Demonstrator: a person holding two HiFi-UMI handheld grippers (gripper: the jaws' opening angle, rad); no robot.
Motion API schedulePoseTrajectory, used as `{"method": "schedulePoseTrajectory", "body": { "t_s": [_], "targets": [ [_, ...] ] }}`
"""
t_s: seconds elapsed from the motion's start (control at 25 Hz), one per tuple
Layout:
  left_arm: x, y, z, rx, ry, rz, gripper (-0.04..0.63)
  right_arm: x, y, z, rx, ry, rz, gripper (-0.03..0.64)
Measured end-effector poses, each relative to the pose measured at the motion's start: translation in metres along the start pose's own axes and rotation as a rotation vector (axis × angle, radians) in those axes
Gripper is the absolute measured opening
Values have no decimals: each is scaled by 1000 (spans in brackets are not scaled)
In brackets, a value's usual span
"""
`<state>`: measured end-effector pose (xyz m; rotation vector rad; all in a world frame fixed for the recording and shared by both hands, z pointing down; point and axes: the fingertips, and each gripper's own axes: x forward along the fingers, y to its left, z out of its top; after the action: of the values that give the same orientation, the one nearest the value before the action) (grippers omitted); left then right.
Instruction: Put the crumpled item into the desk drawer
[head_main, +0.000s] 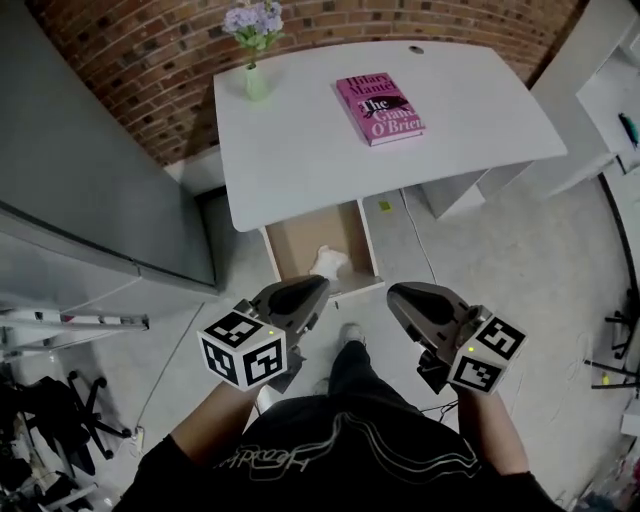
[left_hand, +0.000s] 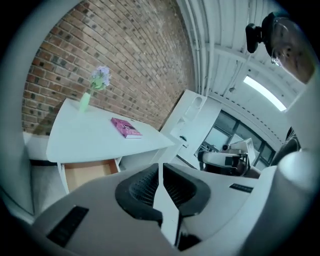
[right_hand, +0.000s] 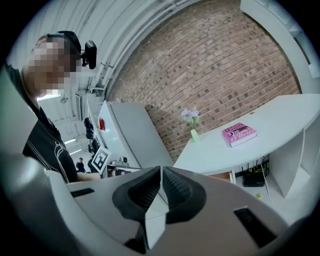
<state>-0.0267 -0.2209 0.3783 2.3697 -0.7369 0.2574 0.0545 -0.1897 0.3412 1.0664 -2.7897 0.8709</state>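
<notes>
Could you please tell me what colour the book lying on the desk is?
The book is pink, with black and white lettering; the head view shows it best.

Your left tool (head_main: 318, 288) overlaps the near edge of the white crumpled item (head_main: 330, 262) in the open brown wooden drawer (head_main: 298, 240). The drawer's rear runs out of sight under the white tabletop (head_main: 300, 150). In your left gripper view, the tool's grey body hides the drawer's (left_hand: 85, 172) near part, crumpled item included. The head view's right edge cuts off the white shelf unit (head_main: 610, 100).
</notes>
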Motion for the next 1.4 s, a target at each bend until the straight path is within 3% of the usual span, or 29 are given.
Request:
{"method": "schedulePoseTrajectory", "body": {
  "t_s": [0.12, 0.28, 0.56, 0.76, 1.4],
  "targets": [
    [-22, -40, 12, 58, 20, -46, 33, -15, 35, 14, -89, -4, -2, 44],
    [-49, -81, 41, 174, 0, -111, 25, -30, 68, 40, -142, -90, -4, 44],
    [-79, -145, 67, 221, -52, -180, 23, -66, 100, 65, -189, -140, 4, 44],
    [-80, -159, 72, 255, -75, -175, 23, -77, 104, 71, -282, -120, -25, 44],
    [-80, -174, 58, 256, -60, -192, 23, -92, 103, 57, -256, -123, -57, 44]
  ]
}}
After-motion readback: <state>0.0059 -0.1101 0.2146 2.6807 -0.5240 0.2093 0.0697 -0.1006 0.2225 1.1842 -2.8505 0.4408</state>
